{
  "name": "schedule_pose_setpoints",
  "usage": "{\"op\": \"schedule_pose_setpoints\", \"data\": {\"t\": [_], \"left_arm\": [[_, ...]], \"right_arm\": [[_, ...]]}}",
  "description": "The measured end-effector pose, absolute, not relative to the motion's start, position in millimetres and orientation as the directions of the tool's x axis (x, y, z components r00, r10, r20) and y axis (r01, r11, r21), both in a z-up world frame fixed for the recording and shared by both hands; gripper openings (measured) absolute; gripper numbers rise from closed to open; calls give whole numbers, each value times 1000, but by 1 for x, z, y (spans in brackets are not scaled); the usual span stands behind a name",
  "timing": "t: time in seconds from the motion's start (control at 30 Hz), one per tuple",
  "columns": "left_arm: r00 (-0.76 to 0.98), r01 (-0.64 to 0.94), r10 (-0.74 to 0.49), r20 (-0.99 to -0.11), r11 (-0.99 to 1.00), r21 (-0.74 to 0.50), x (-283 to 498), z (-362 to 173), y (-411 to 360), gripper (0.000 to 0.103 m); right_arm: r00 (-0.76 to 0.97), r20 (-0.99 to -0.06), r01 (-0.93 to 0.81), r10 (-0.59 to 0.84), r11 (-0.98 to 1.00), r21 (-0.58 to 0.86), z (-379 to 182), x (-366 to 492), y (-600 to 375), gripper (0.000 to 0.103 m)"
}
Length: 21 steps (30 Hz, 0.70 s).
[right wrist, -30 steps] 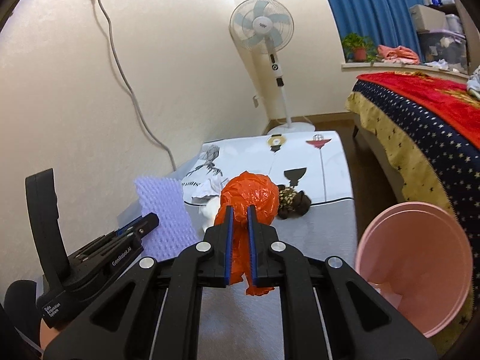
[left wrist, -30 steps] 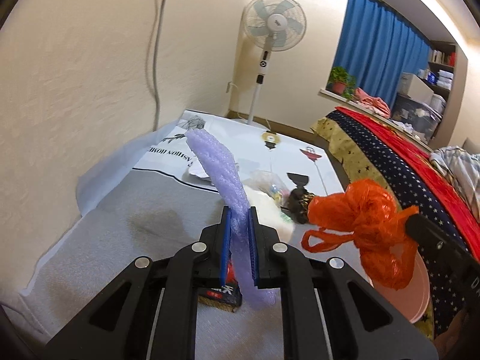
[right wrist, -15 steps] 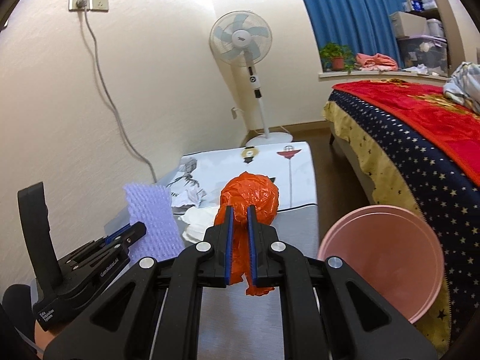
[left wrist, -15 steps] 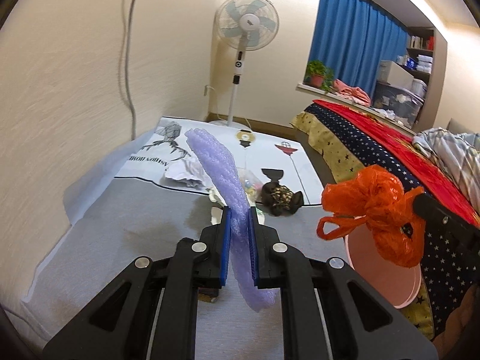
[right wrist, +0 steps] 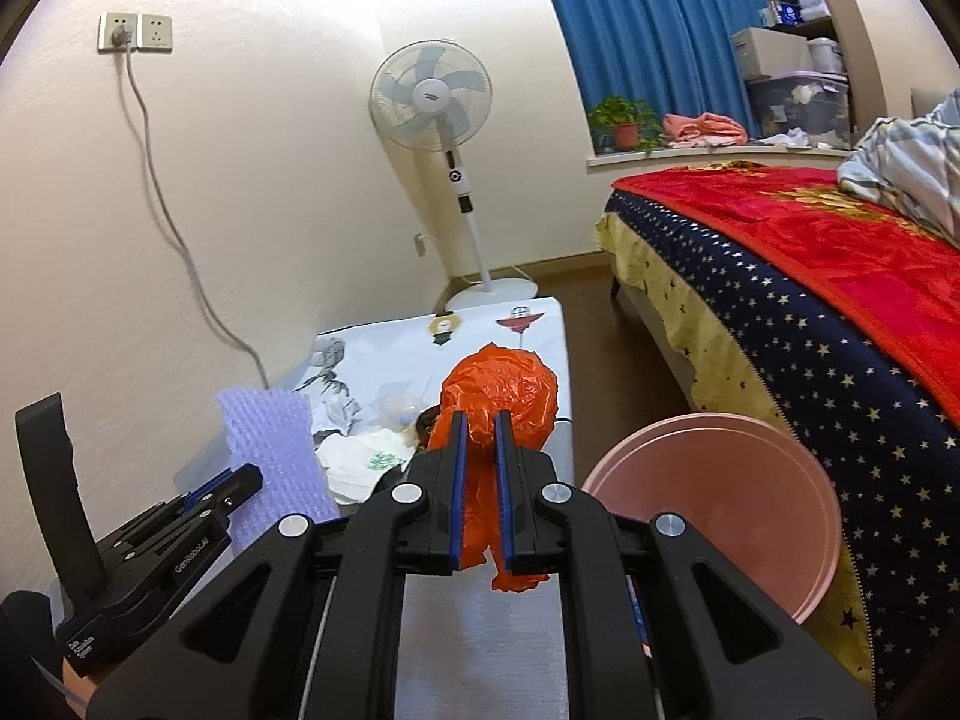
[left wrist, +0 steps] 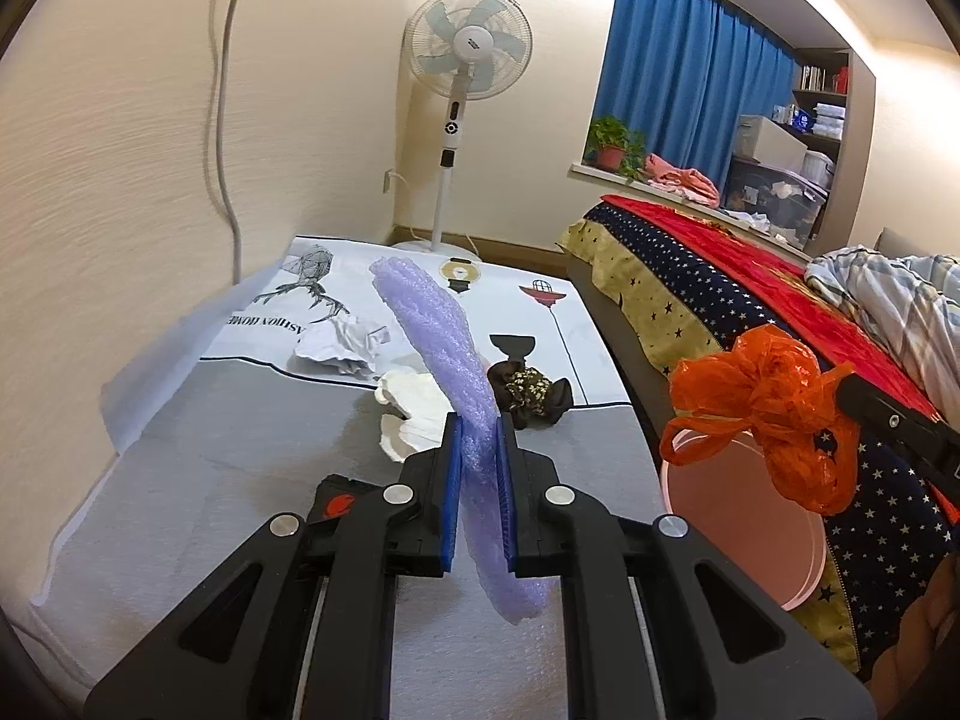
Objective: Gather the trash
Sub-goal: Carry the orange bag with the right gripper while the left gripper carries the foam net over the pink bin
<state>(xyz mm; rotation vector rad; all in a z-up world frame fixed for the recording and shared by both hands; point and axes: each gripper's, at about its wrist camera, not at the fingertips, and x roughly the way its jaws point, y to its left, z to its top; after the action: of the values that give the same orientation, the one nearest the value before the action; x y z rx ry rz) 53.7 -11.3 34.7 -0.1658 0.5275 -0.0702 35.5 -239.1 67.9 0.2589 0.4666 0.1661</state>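
Crinkled orange plastic bag [right wrist: 501,387], ribbed purple foam sheet [left wrist: 441,342]

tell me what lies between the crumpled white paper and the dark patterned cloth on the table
A pale crumpled plastic bag lies there, partly hidden by the purple foam sheet in the left gripper; left wrist view.

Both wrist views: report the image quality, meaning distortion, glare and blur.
Left wrist view: strong fisheye bending with dark vignetted corners; the wall at left is smeared, while the purple foam strip in the left gripper is sharp. Right wrist view: the same curvature; bright glare washes out the wall above the fan; the orange plastic bag in the right gripper is crisp.
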Motion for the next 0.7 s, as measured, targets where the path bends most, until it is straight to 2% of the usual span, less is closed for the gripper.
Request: {"op": "schedule_pose_setpoints", "data": {"t": [0.7], "left_arm": [[849, 84, -163, -503, 981, -177, 69, 28, -41, 11]], "right_arm": [[888, -451, 33, 93, 964, 262, 55, 43, -272, 9]]}}
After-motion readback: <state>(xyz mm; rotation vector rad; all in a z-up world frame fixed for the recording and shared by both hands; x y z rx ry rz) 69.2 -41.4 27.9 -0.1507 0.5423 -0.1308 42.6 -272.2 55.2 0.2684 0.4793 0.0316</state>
